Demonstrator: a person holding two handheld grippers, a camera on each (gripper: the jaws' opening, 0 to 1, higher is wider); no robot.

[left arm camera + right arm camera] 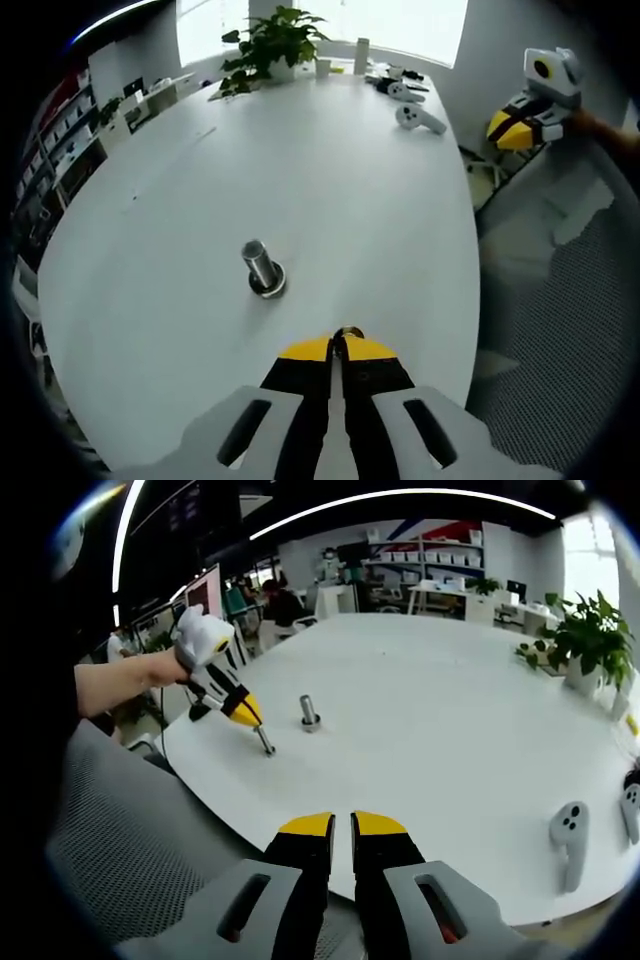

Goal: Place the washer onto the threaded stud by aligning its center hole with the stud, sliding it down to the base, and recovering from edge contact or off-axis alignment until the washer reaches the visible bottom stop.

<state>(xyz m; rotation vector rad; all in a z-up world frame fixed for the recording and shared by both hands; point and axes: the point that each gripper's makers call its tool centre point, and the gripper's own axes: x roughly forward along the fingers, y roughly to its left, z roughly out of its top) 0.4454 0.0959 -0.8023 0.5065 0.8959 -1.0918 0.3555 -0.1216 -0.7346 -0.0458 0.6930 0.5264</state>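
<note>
Standing on the table [200, 180], stud [258, 264] wears washer [268, 286].

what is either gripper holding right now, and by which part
Left gripper pinches a thin grey piece, likely the washer, by its edge at its tips. Right gripper holds nothing.

Bright window glare, perhaps slightly soft

White table [330, 170], potted plant [268, 45], game controllers [420, 118], possibly mesh chair [130, 850].
</note>
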